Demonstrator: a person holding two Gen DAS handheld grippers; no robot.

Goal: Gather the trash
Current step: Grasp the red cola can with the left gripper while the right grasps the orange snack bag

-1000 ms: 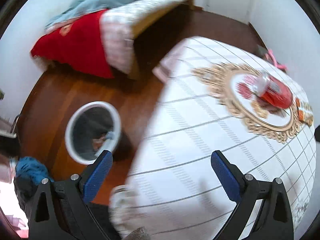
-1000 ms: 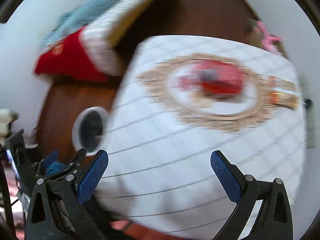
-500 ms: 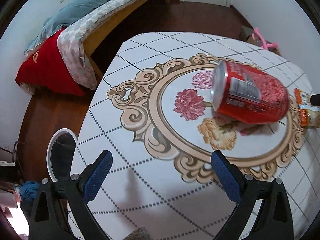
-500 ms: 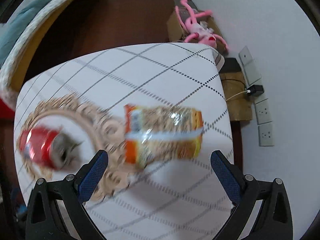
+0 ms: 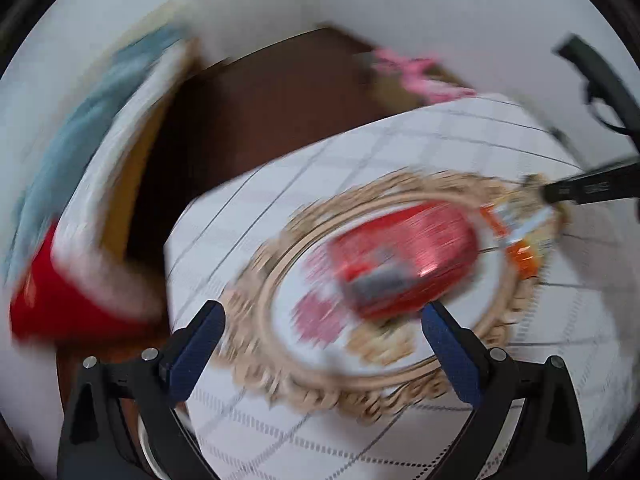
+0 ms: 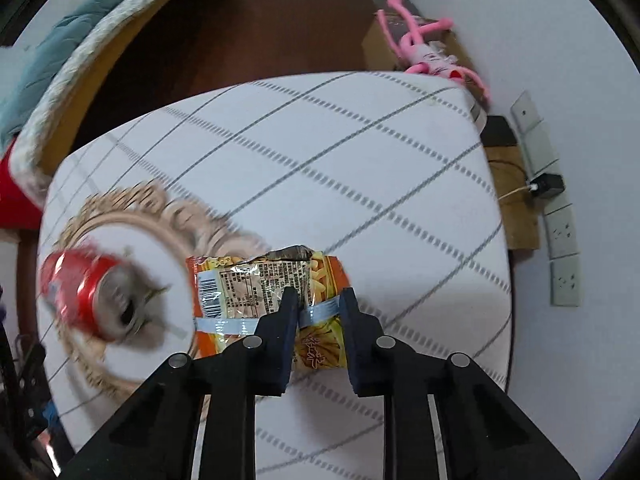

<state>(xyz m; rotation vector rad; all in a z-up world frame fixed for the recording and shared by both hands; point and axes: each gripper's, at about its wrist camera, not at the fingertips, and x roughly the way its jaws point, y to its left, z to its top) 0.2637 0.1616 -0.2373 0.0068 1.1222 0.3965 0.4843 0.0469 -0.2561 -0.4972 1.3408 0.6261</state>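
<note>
We have the right tool (image 6: pixel 318 312) pointed almost straight down at the white, grid-patterned worktop (image 6: pixel 360 160), and its jaws have just been closing on the crinkled orange-and-yellow plastic snack wrapper (image 6: pixel 256 292) — the thin film sits between the pads and bunches there, so we judge the pinch is made near the wrapper's right half, where the flat packet offers a fold to catch. The wrapper itself lies flat on the worktop, not lifted. Just beside it to the left, on the gold ornamental ring printed on the cloth, the red aluminium drink can (image 6: pixel 80 296) lies on its side with its open top toward us. Our left tool (image 5: pixel 324 344) hangs above that can (image 5: pixel 404 264) with its blue pads spread wide and nothing between them — apparently lining up so each hand takes one piece of trash. The left view is blurred, so how near the pads are to the can we cannot tell.
</note>
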